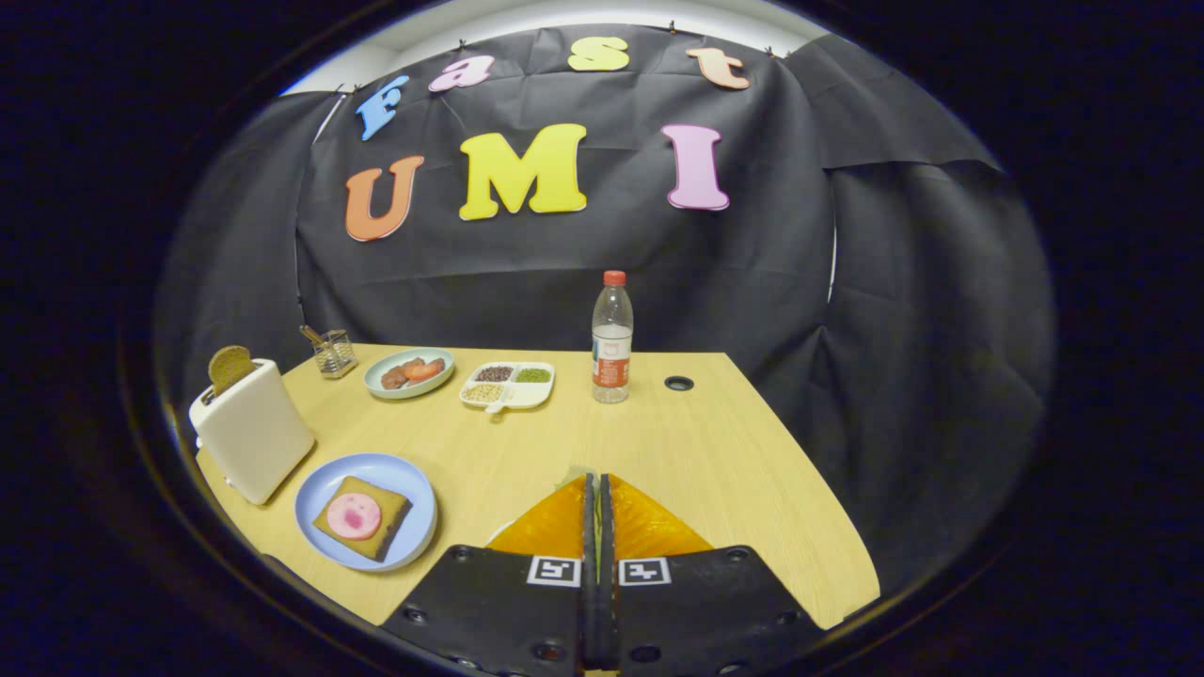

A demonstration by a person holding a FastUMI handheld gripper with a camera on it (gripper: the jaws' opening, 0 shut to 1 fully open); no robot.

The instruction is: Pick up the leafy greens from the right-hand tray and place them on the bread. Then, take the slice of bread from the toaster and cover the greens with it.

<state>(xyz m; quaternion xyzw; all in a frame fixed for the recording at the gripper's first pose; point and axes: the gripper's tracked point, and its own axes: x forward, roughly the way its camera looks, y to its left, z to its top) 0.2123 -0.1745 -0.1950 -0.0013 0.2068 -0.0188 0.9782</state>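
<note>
Gripper low over the near edge of the worktop, jaws together, almost no gap; a thin pale-green sliver shows in the slit between them, likely a bit of the greens, but too little is visible to be sure both fingers press on it. The tips hide the tray beneath; only a pale scrap shows just ahead of them.

Plate sits left of the fingers, holding a bread slice with a pink round slice on top. No greens on that bread. Toaster stands just beyond the plate, a brown slice upright in its slot.

Further back: a small mesh cup, a dish with red and brown food, a divided tray of grains and beans, and a bottle with a red cap. A round hole in the worktop lies right of the bottle.
</note>
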